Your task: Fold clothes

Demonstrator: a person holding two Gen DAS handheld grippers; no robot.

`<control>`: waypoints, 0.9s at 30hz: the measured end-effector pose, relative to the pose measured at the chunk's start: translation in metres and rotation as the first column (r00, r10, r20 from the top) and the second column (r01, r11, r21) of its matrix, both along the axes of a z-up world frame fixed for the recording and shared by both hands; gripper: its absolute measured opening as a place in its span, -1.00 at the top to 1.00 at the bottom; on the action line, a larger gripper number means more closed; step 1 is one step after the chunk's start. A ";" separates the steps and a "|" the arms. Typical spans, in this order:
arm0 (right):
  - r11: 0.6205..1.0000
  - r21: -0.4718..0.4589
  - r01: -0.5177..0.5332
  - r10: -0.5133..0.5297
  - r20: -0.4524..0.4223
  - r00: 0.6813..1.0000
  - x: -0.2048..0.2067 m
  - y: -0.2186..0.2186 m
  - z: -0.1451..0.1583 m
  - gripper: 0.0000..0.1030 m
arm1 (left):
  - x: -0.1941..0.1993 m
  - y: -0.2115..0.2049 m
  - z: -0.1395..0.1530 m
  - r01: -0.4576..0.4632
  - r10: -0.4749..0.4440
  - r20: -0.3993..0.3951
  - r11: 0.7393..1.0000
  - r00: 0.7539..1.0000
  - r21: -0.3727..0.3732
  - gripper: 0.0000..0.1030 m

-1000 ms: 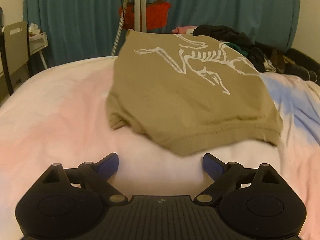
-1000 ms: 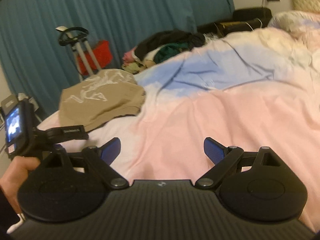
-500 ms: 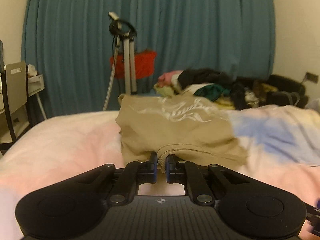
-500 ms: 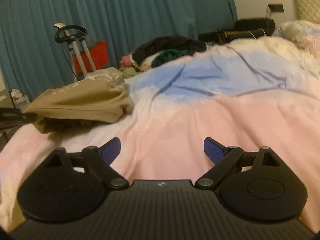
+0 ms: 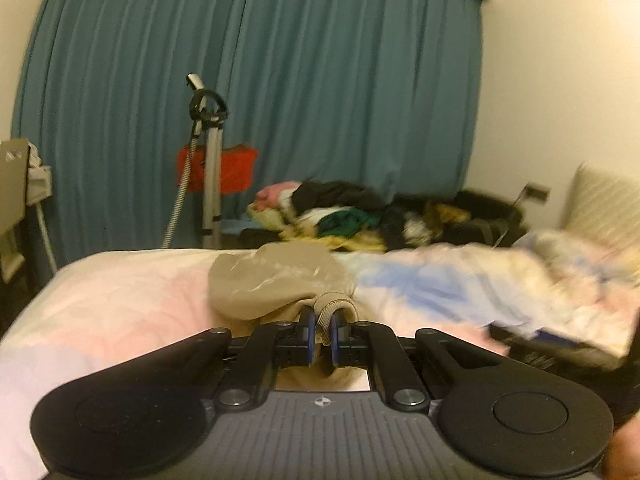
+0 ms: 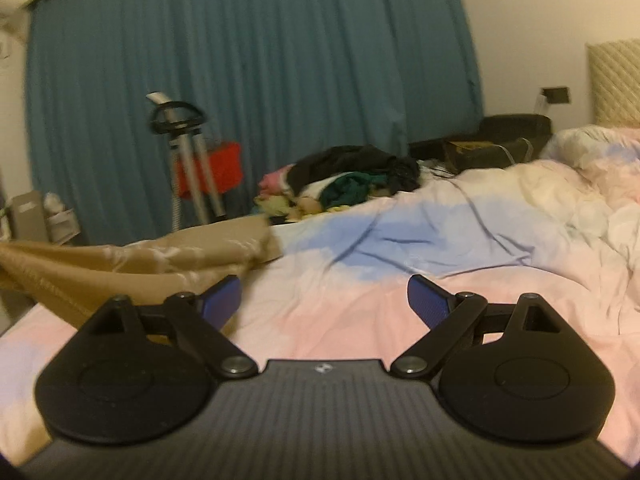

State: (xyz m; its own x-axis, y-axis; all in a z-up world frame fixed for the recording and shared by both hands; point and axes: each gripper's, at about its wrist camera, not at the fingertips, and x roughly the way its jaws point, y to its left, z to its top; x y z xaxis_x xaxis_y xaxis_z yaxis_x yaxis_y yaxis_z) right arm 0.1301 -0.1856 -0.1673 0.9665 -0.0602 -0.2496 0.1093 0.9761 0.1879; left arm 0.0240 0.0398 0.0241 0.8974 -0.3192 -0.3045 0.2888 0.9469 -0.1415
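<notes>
Left gripper: the left gripper (image 5: 323, 334) is squeezed tight on the rolled edge of the tan shirt (image 5: 276, 284). A fold of cloth sticks up between its two blue pads.
Right gripper: the right gripper (image 6: 324, 300) is wide open. Nothing is between its blue pads, only bed cover.
Tan shirt: it lies on the bed (image 5: 120, 292), near the end of the bed by the curtain. One edge is lifted off the bed where the left gripper pinches it.
Only in the left view: you can see the pinch up close. The shirt looks like a small bunched lump with white marks on it.
Only in the right view: the same shirt (image 6: 132, 264) shows from the side. It is pulled into a long sloping sheet that runs off the left side of the picture. The left gripper itself is not seen here.
Clothes pile: a heap of dark, green, pink and yellow clothes (image 6: 348, 184) sits at the far side of the bed, past the shirt.
Curtain: a big blue curtain (image 5: 248, 92) hangs behind the bed.
Stand: a metal stand (image 5: 208, 168) is between the bed and the curtain, with something red (image 5: 234, 166) behind it.
Blur: the right part of the left view is smeared.
</notes>
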 end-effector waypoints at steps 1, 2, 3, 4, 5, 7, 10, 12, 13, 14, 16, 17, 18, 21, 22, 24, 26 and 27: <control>0.998 -0.024 -0.050 0.050 0.006 0.999 -0.005 0.010 0.002 -0.78 | -0.008 0.007 0.001 0.034 -0.034 0.004 0.998 0.999 -0.052 0.85; 0.994 -0.049 -0.099 0.099 0.011 0.995 -0.010 0.019 0.004 -0.78 | -0.013 0.013 0.002 0.059 -0.059 0.003 0.995 0.998 -0.085 0.85; 0.985 -0.080 -0.151 0.153 0.016 0.988 -0.015 0.030 0.005 -0.78 | -0.017 0.016 0.002 0.068 -0.068 0.005 0.994 0.998 -0.090 0.85; 0.971 -0.121 -0.204 0.208 0.018 0.978 -0.019 0.041 0.003 -0.78 | -0.015 0.017 0.001 0.073 -0.074 0.000 0.993 0.997 -0.093 0.84; 0.957 -0.155 -0.244 0.250 0.014 0.968 -0.020 0.052 0.001 -0.78 | -0.013 0.019 -0.001 0.078 -0.079 -0.007 0.992 0.997 -0.096 0.84; 0.923 -0.205 -0.325 0.330 -0.011 0.944 -0.017 0.073 -0.006 -0.78 | -0.001 0.022 -0.005 0.090 -0.096 -0.043 0.988 0.994 -0.125 0.84; 0.880 -0.264 -0.395 0.394 -0.058 0.917 -0.002 0.100 -0.018 -0.78 | 0.013 0.023 -0.013 0.088 -0.095 -0.059 0.990 0.994 -0.114 0.82; 0.868 -0.276 -0.413 0.406 -0.084 0.910 0.011 0.111 -0.026 -0.78 | 0.026 0.023 -0.022 0.074 -0.085 -0.086 0.990 0.993 -0.119 0.81; 0.871 -0.266 -0.413 0.403 -0.093 0.910 0.019 0.114 -0.029 -0.78 | 0.032 0.022 -0.026 0.061 -0.074 -0.108 0.991 0.991 -0.118 0.81; 0.885 -0.236 -0.402 0.391 -0.093 0.916 0.026 0.113 -0.031 -0.78 | 0.039 0.021 -0.030 0.044 -0.057 -0.123 0.993 0.991 -0.107 0.81; 0.917 -0.170 -0.361 0.352 -0.076 0.933 0.037 0.105 -0.034 -0.78 | 0.051 0.021 -0.039 0.012 -0.024 -0.148 0.997 0.989 -0.078 0.81; 0.933 -0.143 -0.330 0.324 -0.062 0.944 0.040 0.098 -0.034 -0.78 | 0.055 0.020 -0.041 0.005 -0.016 -0.156 0.997 0.988 -0.072 0.81; 0.947 -0.117 -0.300 0.296 -0.049 0.954 0.042 0.091 -0.034 -0.78 | 0.059 0.020 -0.044 -0.001 -0.011 -0.164 0.998 0.986 -0.067 0.81; 0.977 -0.009 -0.212 0.212 -0.031 0.977 0.046 0.065 -0.031 -0.78 | 0.060 0.014 -0.051 0.002 -0.011 -0.168 0.999 0.986 -0.048 0.82; 0.979 0.041 -0.198 0.199 -0.038 0.979 0.048 0.059 -0.033 -0.78 | 0.058 0.011 -0.052 0.008 -0.014 -0.160 0.999 0.987 -0.038 0.82; 0.976 0.131 -0.173 0.183 -0.073 0.980 0.052 0.047 -0.037 -0.78 | 0.055 0.004 -0.053 0.018 -0.020 -0.145 1.000 0.989 -0.019 0.83; 0.975 0.163 -0.149 0.171 -0.128 0.977 0.055 0.046 -0.045 -0.78 | 0.052 -0.003 -0.055 0.027 -0.027 -0.130 1.000 0.991 0.001 0.84; 0.976 0.166 -0.138 0.164 -0.158 0.974 0.056 0.048 -0.049 -0.78 | 0.049 -0.005 -0.054 0.023 -0.023 -0.114 1.000 0.993 0.005 0.84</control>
